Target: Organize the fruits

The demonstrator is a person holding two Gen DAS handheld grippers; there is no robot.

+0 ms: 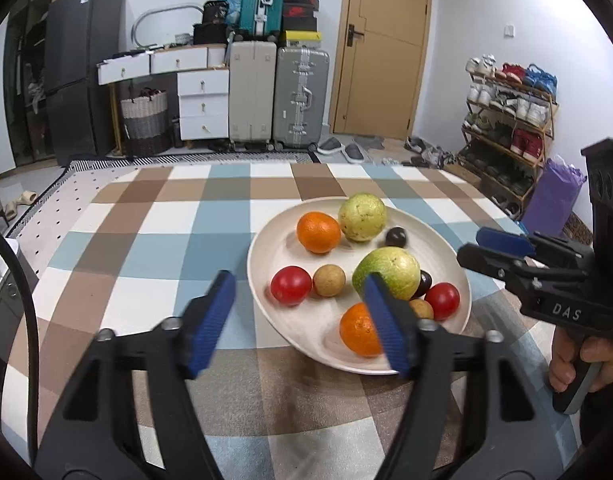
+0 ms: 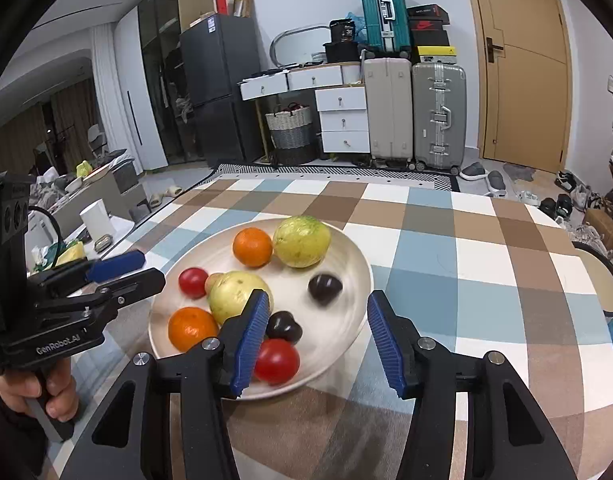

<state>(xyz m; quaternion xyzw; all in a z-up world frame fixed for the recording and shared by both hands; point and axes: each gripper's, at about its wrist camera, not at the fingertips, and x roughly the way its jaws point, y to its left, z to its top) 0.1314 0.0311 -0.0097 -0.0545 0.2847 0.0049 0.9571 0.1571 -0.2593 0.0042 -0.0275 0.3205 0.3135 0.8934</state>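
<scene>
Left wrist view shows the left gripper [image 1: 298, 320] spread wide and empty before the cream plate [image 1: 266, 248], where all the fruits sit on the checked tablecloth [image 1: 146, 240]; the right gripper [image 2: 314, 340] is equally agape and empty at the plate's near rim. Round fruit rolls readily, so a nudge could, I judge, send a dark plum [image 2: 325, 288] off the shallow plate. That plum is blurred, and a small brown fruit [image 1: 422, 308] hides behind the pad.

Two oranges [image 1: 318, 232], guavas [image 1: 362, 217], tomatoes [image 1: 291, 285], longans [image 1: 329, 280], plums [image 1: 396, 237].
</scene>
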